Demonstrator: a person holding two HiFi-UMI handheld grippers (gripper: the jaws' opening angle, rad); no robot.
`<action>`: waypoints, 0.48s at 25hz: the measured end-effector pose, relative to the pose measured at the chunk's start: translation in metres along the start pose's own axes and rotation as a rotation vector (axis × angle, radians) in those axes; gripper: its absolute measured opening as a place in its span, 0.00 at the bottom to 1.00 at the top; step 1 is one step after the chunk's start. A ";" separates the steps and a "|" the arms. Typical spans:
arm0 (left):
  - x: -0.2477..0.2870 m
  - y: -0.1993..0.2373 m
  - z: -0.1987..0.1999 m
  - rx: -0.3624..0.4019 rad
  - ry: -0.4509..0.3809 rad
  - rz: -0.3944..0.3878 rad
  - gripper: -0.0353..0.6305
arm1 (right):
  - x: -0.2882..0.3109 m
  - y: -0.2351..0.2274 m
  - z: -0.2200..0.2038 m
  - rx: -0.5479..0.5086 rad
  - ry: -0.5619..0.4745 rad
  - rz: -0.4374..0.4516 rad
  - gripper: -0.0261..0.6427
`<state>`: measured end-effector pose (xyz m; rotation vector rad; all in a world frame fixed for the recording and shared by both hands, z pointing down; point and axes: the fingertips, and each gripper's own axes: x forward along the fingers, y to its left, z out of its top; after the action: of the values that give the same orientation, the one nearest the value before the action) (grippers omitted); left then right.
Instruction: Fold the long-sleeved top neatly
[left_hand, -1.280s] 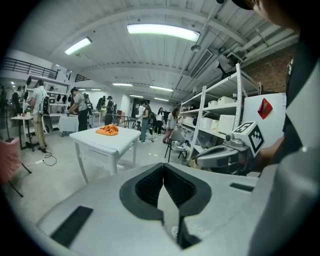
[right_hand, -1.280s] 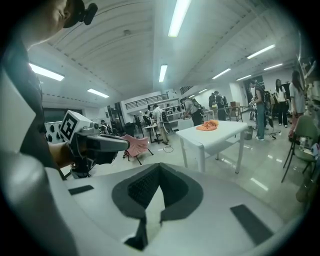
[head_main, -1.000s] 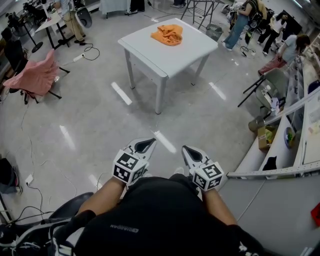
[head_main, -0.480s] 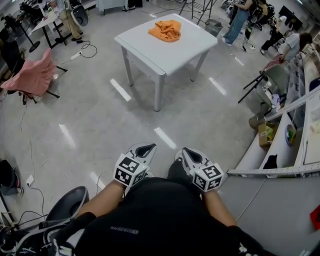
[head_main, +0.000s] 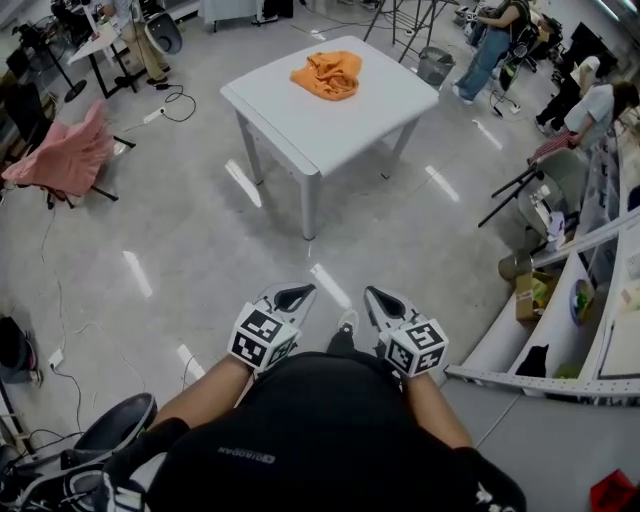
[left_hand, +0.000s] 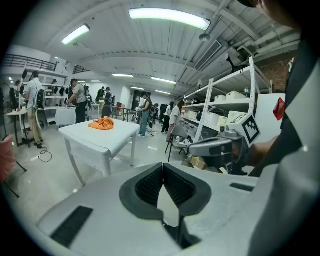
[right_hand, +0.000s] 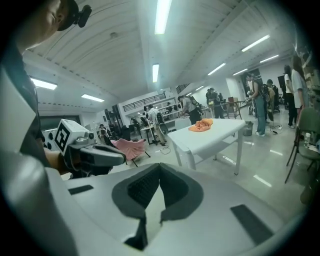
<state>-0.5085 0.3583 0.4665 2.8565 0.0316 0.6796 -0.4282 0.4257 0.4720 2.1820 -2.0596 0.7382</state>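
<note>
The orange long-sleeved top (head_main: 326, 75) lies crumpled on the far part of a white table (head_main: 340, 115) across the floor. Both grippers are held close to the person's body, well short of the table. My left gripper (head_main: 293, 295) is shut with nothing in it, and my right gripper (head_main: 378, 297) beside it is shut and empty too. In the left gripper view the top (left_hand: 102, 123) shows on the table (left_hand: 100, 137) beyond the closed jaws (left_hand: 163, 166). The right gripper view shows the top (right_hand: 201, 125) past its closed jaws (right_hand: 160, 167).
A pink cloth (head_main: 65, 150) hangs over a chair at the left. People (head_main: 490, 40) stand behind the table at the back right. White shelving (head_main: 590, 300) runs along the right, with a folding chair (head_main: 540, 180) and a cardboard box (head_main: 530, 275) before it. Cables lie on the left floor.
The person has stepped forward, so the table and the top sit a little nearer in the head view. Both grippers stay shut and side by side.
</note>
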 end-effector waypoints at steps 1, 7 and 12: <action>0.012 0.002 0.007 0.012 0.004 0.003 0.06 | 0.004 -0.012 0.010 -0.002 -0.012 0.009 0.05; 0.084 0.012 0.069 0.052 -0.045 0.033 0.06 | 0.016 -0.080 0.056 -0.021 -0.046 0.057 0.05; 0.139 0.010 0.090 0.044 -0.023 0.049 0.06 | 0.020 -0.128 0.065 -0.016 -0.029 0.098 0.05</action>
<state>-0.3439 0.3410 0.4519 2.9154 -0.0270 0.6636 -0.2871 0.3980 0.4584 2.1085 -2.1927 0.6996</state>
